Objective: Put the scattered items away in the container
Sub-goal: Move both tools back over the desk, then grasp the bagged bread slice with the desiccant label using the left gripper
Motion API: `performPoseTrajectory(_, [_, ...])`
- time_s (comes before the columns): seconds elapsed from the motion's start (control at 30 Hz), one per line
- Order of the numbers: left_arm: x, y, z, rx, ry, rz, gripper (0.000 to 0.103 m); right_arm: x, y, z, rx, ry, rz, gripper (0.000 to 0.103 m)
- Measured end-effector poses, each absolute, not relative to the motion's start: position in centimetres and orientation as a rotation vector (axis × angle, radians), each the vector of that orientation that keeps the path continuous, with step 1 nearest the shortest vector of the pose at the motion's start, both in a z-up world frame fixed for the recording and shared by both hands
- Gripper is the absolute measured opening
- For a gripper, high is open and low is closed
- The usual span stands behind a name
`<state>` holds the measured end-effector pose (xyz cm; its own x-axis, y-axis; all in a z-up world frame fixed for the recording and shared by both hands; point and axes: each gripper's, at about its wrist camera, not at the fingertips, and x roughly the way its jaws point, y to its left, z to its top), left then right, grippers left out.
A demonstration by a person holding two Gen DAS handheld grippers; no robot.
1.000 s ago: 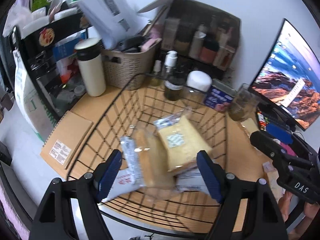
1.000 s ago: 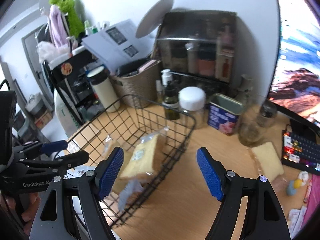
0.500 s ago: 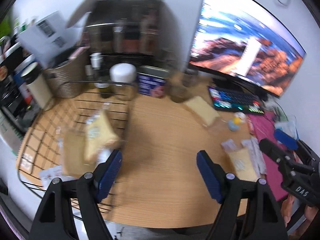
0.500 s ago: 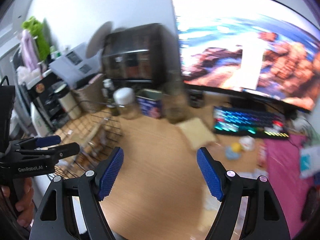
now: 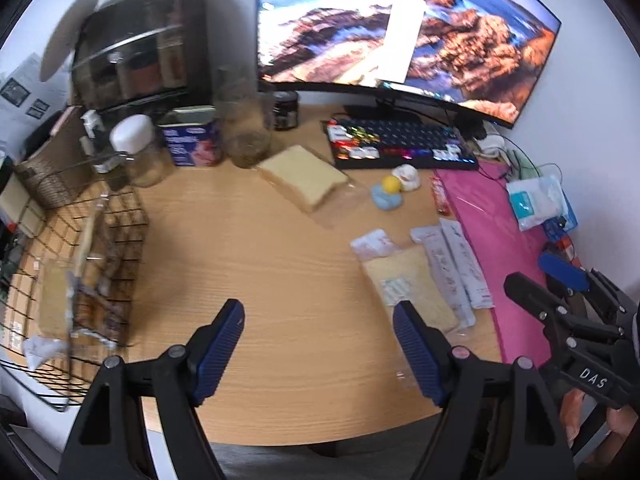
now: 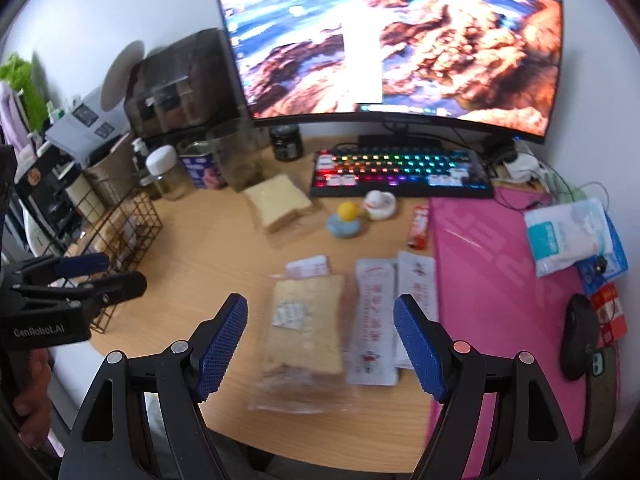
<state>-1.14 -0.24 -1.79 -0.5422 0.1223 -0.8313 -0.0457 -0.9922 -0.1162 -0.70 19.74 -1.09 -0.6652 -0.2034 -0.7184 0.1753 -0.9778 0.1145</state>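
- Right claw (image 6: 320, 348): I hold it spread wide and empty above the table (image 6: 208, 248); a wrapped bread slice (image 6: 306, 326) lies flat between its blue pads (image 6: 222, 342), below them and untouched.
- Beside that slice, on its right: two long white sachets (image 6: 372, 320) lying side by side, touching the edge of the pink mat (image 6: 500, 300); a small white packet (image 6: 308, 266) sits just beyond the slice.
- Left claw (image 5: 320, 352): also spread and empty, over bare table; the same slice appears just past its right pad.
- Farther out: a second wrapped bread slice (image 6: 278, 202) lies near the keyboard (image 6: 400, 172), with a yellow-and-blue duck toy (image 6: 346, 218) close to its right.
- Container: the black wire basket (image 5: 132, 216) stands at the table's left edge, well apart from the loose items; it already holds wrapped slices and packets (image 5: 60, 304), blurred here.
- Background: monitor (image 6: 392, 44), jars and a blue tin (image 5: 192, 142) along the wall.
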Motion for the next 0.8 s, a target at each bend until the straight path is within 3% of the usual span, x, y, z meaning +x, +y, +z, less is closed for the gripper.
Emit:
performPoseTrajectory(0.37, [-4.8,7.8,-7.2,-1.607,-0.11,2.501,0.08,-0.9,26.3,-3.0,1.236,-0.136,-2.736,0.077])
performPoseTrajectory(0.8, [-7.9,9.2,-11.2,-1.73,-0.221,2.431,0.08,-2.1,29.3,-5.0,1.299,-0.177,-2.731,0.077])
